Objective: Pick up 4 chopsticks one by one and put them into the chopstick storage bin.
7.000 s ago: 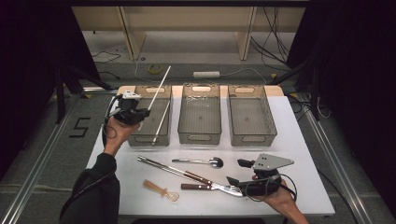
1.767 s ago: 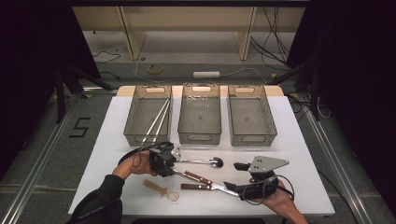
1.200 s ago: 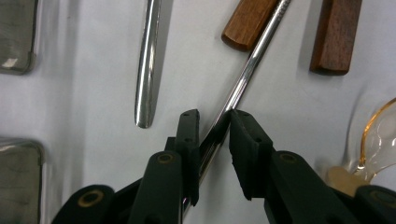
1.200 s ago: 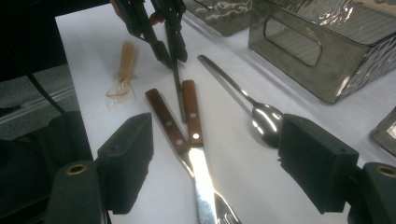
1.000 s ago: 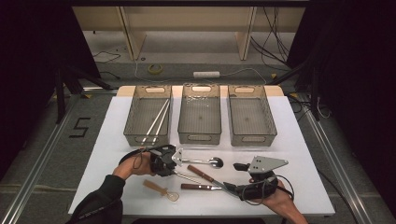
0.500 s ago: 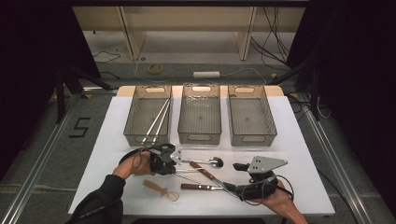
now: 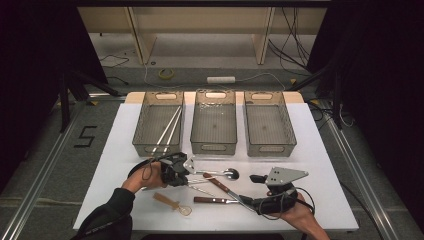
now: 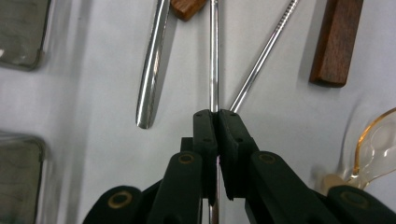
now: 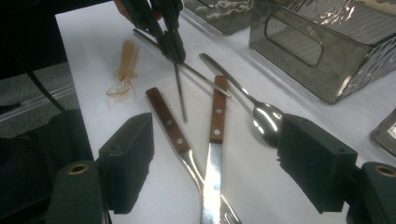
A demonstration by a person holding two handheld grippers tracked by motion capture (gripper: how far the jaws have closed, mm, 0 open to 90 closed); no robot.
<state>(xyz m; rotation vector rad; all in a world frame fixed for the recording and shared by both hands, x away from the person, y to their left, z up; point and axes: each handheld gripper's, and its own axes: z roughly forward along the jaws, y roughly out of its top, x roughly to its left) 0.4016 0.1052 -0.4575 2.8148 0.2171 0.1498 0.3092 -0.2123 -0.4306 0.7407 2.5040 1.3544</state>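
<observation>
Left claw (image 7: 186, 175) has closed its jaws on a thin metal rod (image 7: 202, 189) since a second ago, rod apparently low over the white counter (image 7: 320, 150), left gripper view, pads pinching rod (image 8: 214, 56), right gripper view, right claw (image 9: 215, 163) wide above two wooden-handled knives (image 9: 212, 140).

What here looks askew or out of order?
The two wooden-handled knives lie crossed blade over blade, and the two metal chopsticks cross too. The left gripper pinches one; two more chopsticks already lie in the left bin.

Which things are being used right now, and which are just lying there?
In use: left gripper, shut on a metal chopstick; left bin already holding chopsticks.
Lying about: second chopstick, spoon, two wooden-handled knives, amber plastic spoon, two empty bins.
</observation>
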